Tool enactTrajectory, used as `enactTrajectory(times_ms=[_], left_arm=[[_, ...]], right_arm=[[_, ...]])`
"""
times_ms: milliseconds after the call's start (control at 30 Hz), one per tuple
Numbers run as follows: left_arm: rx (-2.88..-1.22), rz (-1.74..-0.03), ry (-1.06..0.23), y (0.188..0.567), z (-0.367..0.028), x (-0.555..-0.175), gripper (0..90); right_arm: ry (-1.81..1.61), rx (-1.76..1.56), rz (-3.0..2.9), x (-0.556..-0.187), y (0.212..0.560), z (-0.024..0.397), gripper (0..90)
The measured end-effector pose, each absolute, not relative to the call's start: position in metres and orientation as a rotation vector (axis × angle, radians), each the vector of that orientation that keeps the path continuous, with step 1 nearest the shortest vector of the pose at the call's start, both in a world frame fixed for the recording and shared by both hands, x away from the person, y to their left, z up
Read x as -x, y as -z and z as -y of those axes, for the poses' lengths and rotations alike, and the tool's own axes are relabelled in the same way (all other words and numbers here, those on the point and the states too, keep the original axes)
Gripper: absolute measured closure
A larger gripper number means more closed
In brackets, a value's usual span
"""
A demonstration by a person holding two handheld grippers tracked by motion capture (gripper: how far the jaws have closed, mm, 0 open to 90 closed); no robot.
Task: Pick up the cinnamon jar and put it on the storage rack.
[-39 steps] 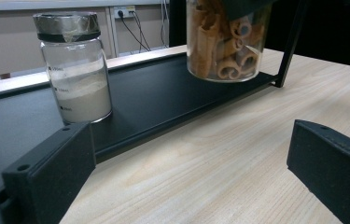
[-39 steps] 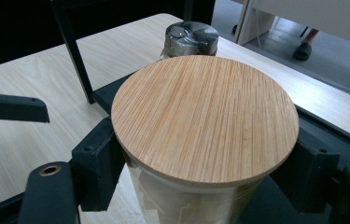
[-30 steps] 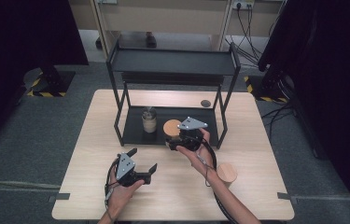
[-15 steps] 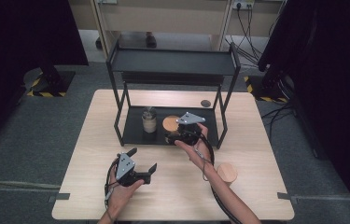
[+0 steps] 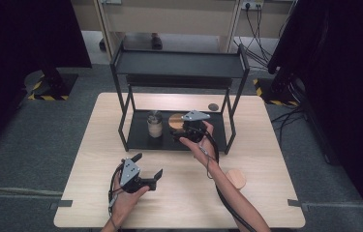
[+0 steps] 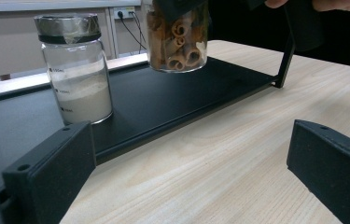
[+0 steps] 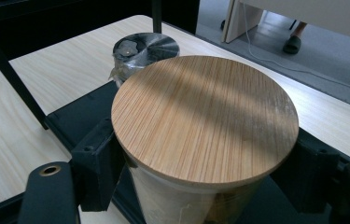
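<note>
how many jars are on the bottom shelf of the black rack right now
2. The jar of white powder stands on the lower shelf, left in the high view. The wooden-lidded jar beside it sits between the right gripper's jaws.

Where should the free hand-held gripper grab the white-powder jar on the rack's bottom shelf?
Judging by its pose, grip the white-powder jar across its straight glass body, below the foil-covered mouth. Come in level from the open front of the rack's bottom shelf. It stands upright, and the top shelf overhead likely blocks a top-down approach. The left hand-held gripper already faces it, open.
</note>
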State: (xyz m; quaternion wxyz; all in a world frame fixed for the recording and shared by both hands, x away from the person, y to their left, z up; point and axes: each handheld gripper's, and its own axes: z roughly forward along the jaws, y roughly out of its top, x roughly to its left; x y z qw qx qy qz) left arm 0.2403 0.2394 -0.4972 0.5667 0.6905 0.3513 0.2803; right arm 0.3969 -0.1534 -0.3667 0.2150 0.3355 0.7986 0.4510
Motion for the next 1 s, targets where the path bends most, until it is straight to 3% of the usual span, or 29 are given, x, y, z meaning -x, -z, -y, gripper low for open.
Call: enactTrajectory(times_ms=[1000], left_arm=[[-1.622,-0.819,-0.658,0.497,-0.24,-0.241,0.8]], right_arm=[[-1.221,-1.052,-2.185,-0.423,0.394,0.144,25.8]])
